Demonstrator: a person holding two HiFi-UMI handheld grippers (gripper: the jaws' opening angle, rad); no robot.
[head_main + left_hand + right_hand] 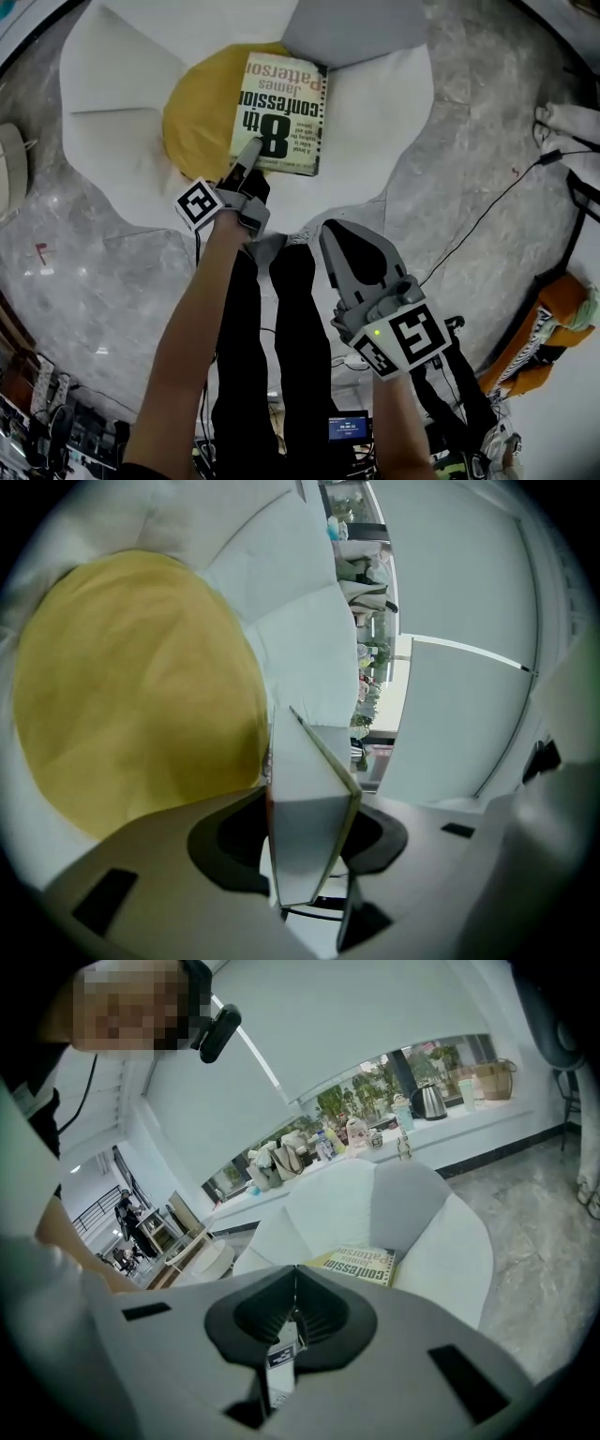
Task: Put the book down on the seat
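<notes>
Seat (112, 103): flower-shaped, low, on a pale marbled floor (469, 141). White petals ring a round yellow centre cushion (202, 117); one petal at the far side is grey (356, 28).

Book (279, 112): paperback, front cover up, lying flat on the seat. Its left part lies on the right part of the yellow cushion, and the rest lies over the white petal beside it. The large title print reads upside down from the person's side. From the right gripper view the same book (361, 1265) sits low in the seat (441, 1251), in front of the grey petal.

Left gripper (248, 155): reaches over the near white petal to the book's near left corner. Its jaws pinch the book there. In the left gripper view the book (305, 827) stands edge-on between them, cover and pages slightly fanned, with the yellow cushion (131, 686) filling the left. Marker cube (199, 203) sits just behind the jaws.

Right gripper (330, 234): held back from the seat, above the person's black-clad legs (272, 356), well apart from the book. Jaws pressed together with nothing between them (295, 1274). Marker cube (412, 339) near the wrist.

Other: a thin black cable (487, 211) runs across the floor at right. A window ledge with a kettle (428, 1101) stands beyond the seat.
</notes>
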